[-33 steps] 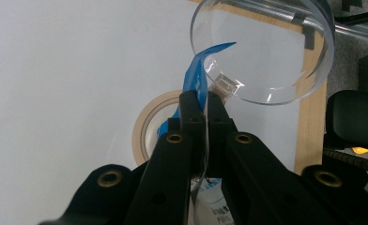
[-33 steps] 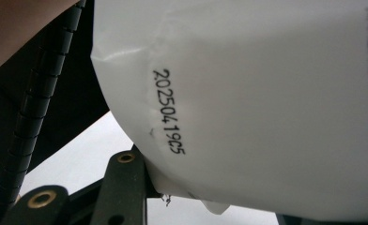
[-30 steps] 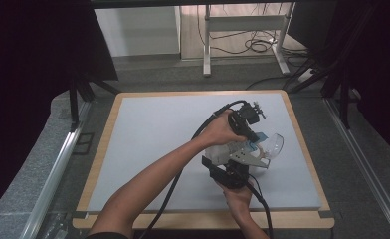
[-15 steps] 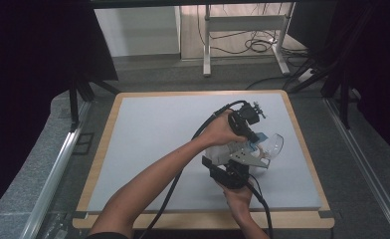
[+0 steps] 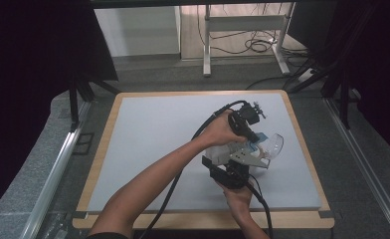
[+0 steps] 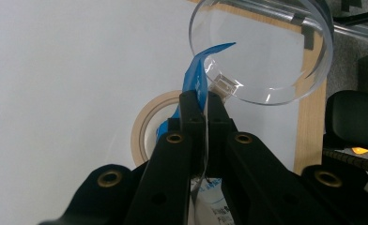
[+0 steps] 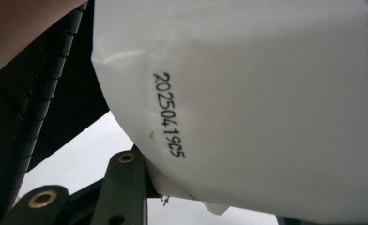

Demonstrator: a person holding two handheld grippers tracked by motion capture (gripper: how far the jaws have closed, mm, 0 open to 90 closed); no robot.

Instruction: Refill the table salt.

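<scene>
A white packet (image 7: 266,93) with a printed date code and a blue top strip (image 6: 195,75) is held up between both grippers over the right part of the white board (image 5: 148,134). My left gripper (image 6: 204,96) is shut on the blue strip, its tips just in front of a clear plastic bowl (image 6: 266,51). In the high view the left gripper (image 5: 255,141) reaches in from above the packet (image 5: 220,149), and the bowl (image 5: 276,144) lies right of it. My right gripper (image 5: 233,160) comes from the near edge. Close up, the right gripper (image 7: 210,201) is shut on the packet's body.
A beige roll of tape (image 6: 142,126) lies on the board under the left gripper. The board's wooden rim (image 5: 302,144) runs close to the bowl. Metal rails (image 5: 58,159) flank the table, and a metal stand (image 5: 243,30) with cables stands behind it.
</scene>
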